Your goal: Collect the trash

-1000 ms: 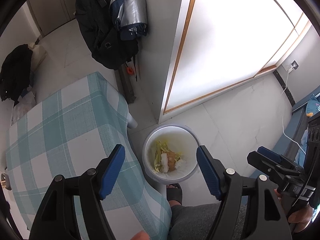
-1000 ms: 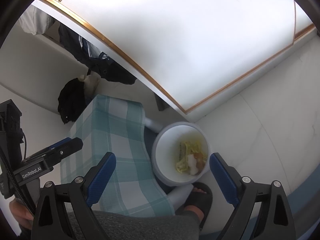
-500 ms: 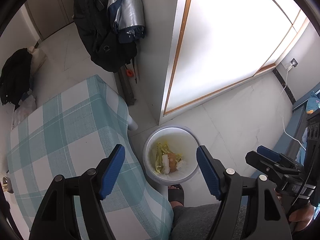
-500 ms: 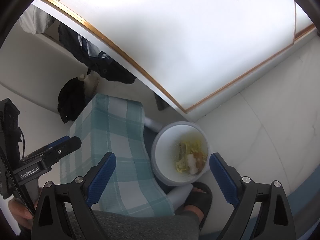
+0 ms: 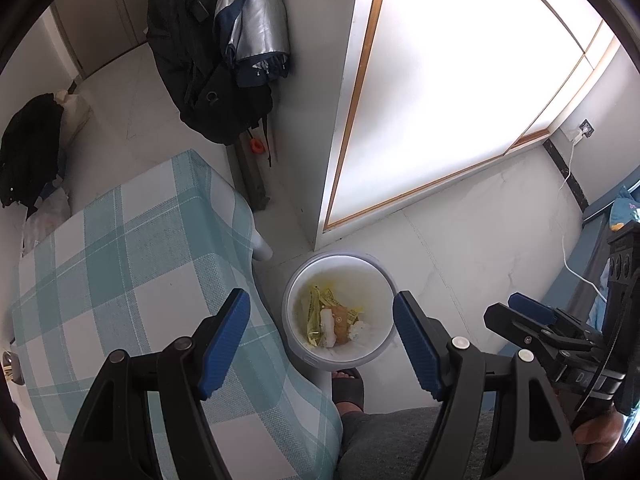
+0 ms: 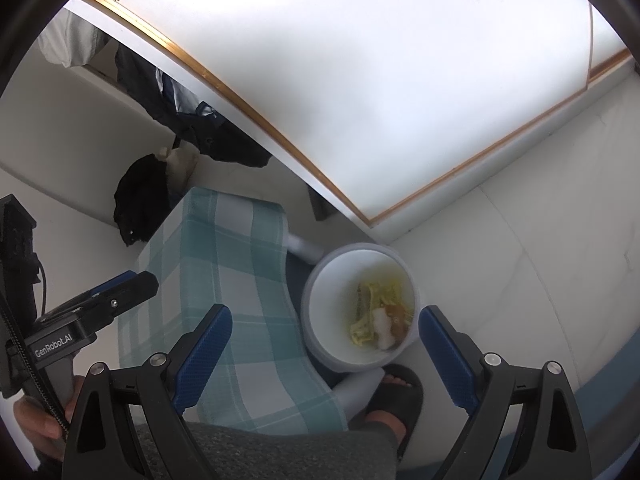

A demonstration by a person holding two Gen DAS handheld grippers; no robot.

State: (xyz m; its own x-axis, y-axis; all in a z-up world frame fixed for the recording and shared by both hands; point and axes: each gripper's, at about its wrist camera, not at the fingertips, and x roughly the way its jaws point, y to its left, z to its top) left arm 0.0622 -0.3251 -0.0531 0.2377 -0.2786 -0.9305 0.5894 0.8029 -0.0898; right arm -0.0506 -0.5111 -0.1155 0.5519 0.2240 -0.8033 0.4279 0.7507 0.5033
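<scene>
A white round bin [image 5: 376,276] stands on the floor beside the table; it also shows in the right wrist view [image 6: 332,280]. Inside lie yellow wrappers [image 5: 318,312], a brown piece and white crumpled paper [image 6: 382,326]. My left gripper [image 5: 322,326] is open and empty, held high above the bin and table edge. My right gripper [image 6: 324,334] is open and empty, also high above the bin. Each gripper shows in the other's view: the right one [image 5: 536,320] and the left one [image 6: 116,292].
A table with a teal checked cloth [image 5: 120,264] stands left of the bin. The person's sandalled foot [image 6: 394,394] is just in front of the bin. Dark jackets and a folded umbrella [image 5: 248,40] hang by a white sliding door [image 5: 440,100]. A cable [image 5: 572,240] runs along the right floor.
Both grippers have risen slightly and stayed open; the bin and table look a little smaller and lower in the left wrist view. Nothing was picked up or dropped.
</scene>
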